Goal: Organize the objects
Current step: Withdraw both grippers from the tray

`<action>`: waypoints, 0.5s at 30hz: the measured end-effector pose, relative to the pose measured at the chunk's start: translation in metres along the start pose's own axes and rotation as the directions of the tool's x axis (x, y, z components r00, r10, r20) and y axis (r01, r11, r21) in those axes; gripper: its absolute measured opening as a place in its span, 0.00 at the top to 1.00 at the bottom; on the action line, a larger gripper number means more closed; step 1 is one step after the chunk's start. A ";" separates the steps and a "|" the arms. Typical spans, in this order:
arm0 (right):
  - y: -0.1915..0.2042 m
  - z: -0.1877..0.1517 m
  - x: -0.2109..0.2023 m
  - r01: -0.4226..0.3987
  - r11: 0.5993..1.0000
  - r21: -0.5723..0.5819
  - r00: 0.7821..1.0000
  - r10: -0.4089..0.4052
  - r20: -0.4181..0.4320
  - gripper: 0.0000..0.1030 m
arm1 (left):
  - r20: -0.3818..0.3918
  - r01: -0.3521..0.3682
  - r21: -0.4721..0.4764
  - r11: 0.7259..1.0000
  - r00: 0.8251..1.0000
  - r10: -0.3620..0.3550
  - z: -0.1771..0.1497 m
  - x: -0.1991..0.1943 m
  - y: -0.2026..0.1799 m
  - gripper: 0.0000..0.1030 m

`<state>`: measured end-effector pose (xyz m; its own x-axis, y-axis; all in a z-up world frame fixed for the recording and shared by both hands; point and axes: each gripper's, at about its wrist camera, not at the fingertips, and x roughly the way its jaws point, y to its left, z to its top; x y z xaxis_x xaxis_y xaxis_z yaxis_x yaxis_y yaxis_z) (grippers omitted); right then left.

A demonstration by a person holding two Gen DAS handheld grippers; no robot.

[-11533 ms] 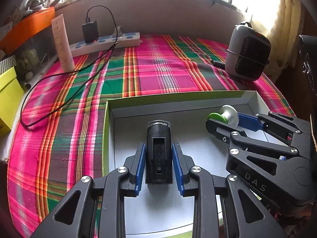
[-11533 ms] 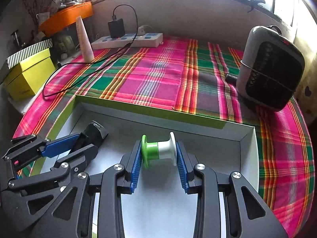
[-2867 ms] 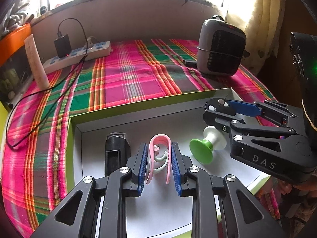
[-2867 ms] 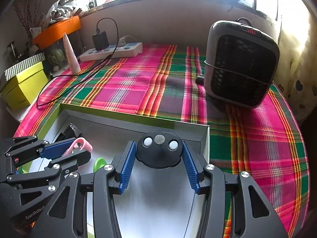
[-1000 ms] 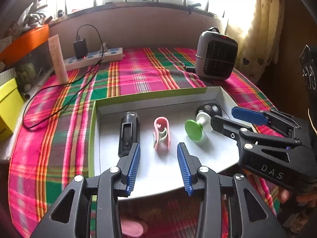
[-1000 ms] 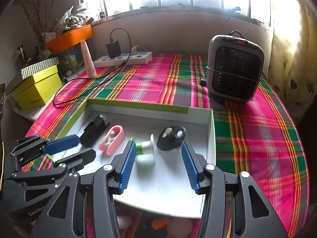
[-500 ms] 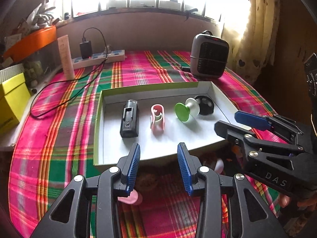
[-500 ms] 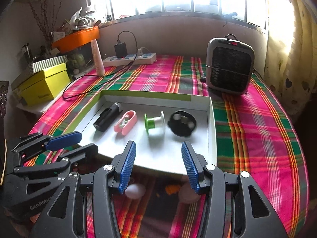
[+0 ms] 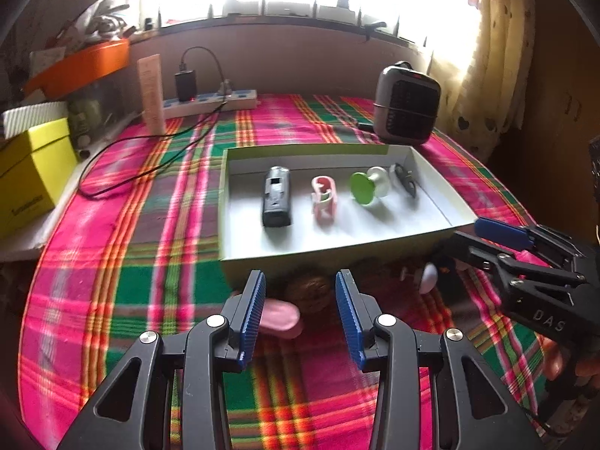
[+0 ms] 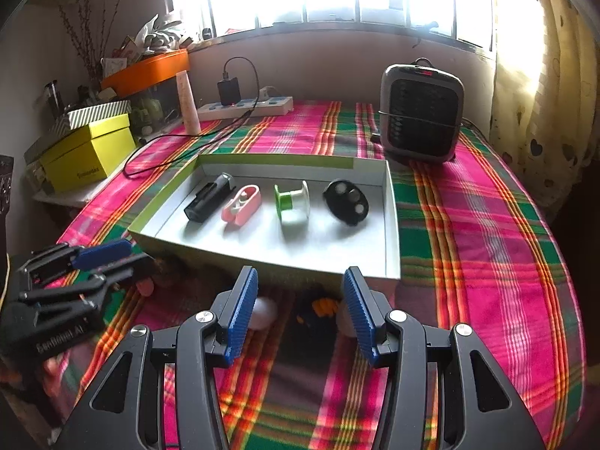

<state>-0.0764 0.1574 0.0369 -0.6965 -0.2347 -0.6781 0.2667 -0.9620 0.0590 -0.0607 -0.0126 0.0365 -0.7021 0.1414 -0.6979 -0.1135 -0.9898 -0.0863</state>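
Four small items lie in a row inside the shallow green-edged white cardboard tray [image 10: 390, 225], ahead of both spread, empty grippers.
Next pick: the pink oval piece [image 9: 279, 317] just beyond the left gripper [image 9: 300, 315]; the right gripper [image 10: 300, 311] should approach low, clear of the tray's near wall.

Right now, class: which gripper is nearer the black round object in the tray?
Right. The right gripper hangs near the black round object; the left gripper sits off toward the tray's opposite end.
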 end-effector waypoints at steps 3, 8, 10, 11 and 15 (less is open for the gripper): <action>-0.003 -0.006 -0.002 0.011 1.000 0.002 1.000 -0.011 -0.007 0.52 | 0.004 0.004 -0.019 1.000 1.000 -0.004 -0.007 -0.004 0.010 0.64; -0.008 -0.015 -0.002 0.012 1.000 0.024 1.000 -0.012 -0.021 0.52 | -0.005 0.011 -0.025 1.000 1.000 -0.011 -0.015 -0.003 0.020 0.62; -0.009 -0.017 -0.002 0.013 1.000 0.025 1.000 -0.012 -0.027 0.52 | -0.010 0.011 -0.025 1.000 1.000 -0.012 -0.017 -0.002 0.023 0.61; -0.009 -0.018 -0.002 0.013 1.000 0.026 1.000 -0.012 -0.028 0.52 | -0.013 0.010 -0.029 1.000 1.000 -0.011 -0.018 -0.001 0.024 0.61; -0.008 -0.021 -0.003 0.005 1.000 0.021 0.999 -0.004 -0.032 0.52 | -0.023 0.020 -0.030 0.999 1.000 -0.021 -0.019 0.002 0.026 0.60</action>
<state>-0.0624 0.1687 0.0237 -0.6762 -0.2261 -0.7012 0.2490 -0.9659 0.0713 -0.0515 -0.0386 0.0195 -0.6836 0.1614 -0.7118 -0.1063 -0.9869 -0.1216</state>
